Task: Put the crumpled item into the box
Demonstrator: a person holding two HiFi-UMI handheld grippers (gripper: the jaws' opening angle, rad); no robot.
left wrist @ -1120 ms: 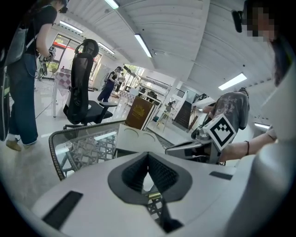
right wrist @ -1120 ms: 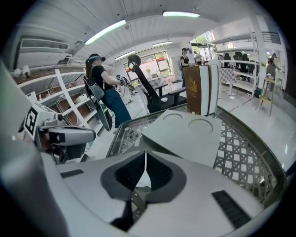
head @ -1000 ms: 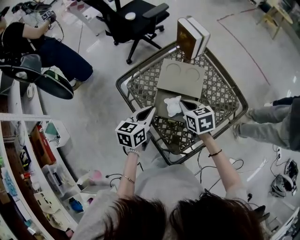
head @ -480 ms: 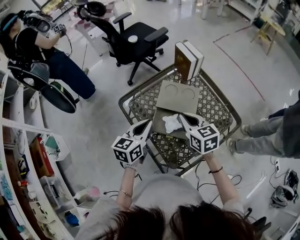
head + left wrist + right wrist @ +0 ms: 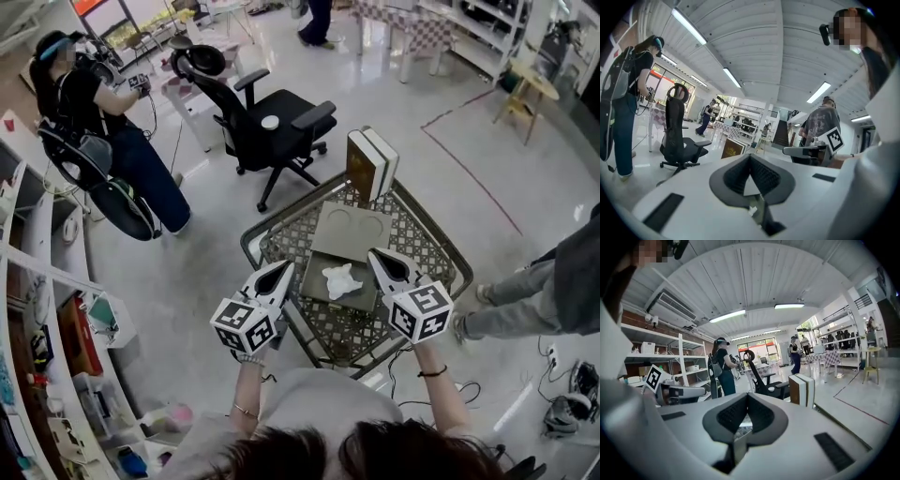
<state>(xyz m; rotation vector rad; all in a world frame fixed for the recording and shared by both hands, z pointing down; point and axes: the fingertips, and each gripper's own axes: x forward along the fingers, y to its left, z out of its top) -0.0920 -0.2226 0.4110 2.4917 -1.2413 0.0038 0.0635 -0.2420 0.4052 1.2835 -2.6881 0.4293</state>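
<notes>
The left tongs (image 5: 283, 268) are clenched on nothing; in the left gripper view (image 5: 750, 158) the ribbed pads meet in a closed V with only background behind them. The right tongs (image 5: 374, 253) are clenched and empty too, and in the right gripper view (image 5: 746, 397) the pads press on each other alone. Both point away from the person and hang above the near edge of the counter (image 5: 427, 220), a wire-lattice top.

Between the two tips, touching neither, lies the crumpled item (image 5: 340, 279). It is a white wad that looks like paper or tissue. It rests on the near half of a flat grey box (image 5: 354, 232), whose far half shows two round impressions. I cannot tell whether that near half is a shallow tray or a closed flap, so whether the wad already counts as inside the box is uncertain.

The wad should be very light and soft. It would likely give under the pads rather than resist, and it could spring back or drift if nudged. The raised folds at its middle look like the best place to pinch, taken from above, since a thin edge may tear or slip out.

Behind the box a pair of book-like slabs (image 5: 372, 164) stands upright at the counter's far edge. An office chair (image 5: 272, 122) is on the floor beyond.
</notes>
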